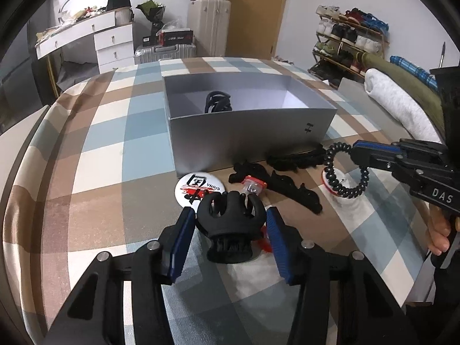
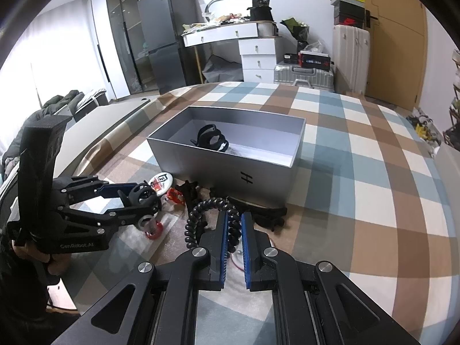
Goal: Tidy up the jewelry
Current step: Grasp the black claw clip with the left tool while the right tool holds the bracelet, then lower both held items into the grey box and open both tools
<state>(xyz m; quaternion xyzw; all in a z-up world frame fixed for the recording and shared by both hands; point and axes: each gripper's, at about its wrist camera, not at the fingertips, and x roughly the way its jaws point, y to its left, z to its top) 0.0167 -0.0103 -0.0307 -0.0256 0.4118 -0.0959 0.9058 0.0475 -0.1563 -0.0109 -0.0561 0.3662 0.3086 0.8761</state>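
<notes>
The black hair claw (image 1: 230, 224) sits between the 2 spread pads of the left gripper (image 1: 228, 215), apparently not yet pinched, while the coiled black hair tie (image 2: 214, 218) is clamped in the nearly closed right gripper (image 2: 233, 221). Both are pick-ups; next each must lift forward over the near wall of the silver box (image 2: 258, 178), just ahead, where 1 claw (image 2: 211, 139) already lies.

The black claw-shaped plastic hair clip (image 1: 218, 102) in the open silver cardboard box (image 1: 250, 141) was half hidden by the box's front wall.
</notes>
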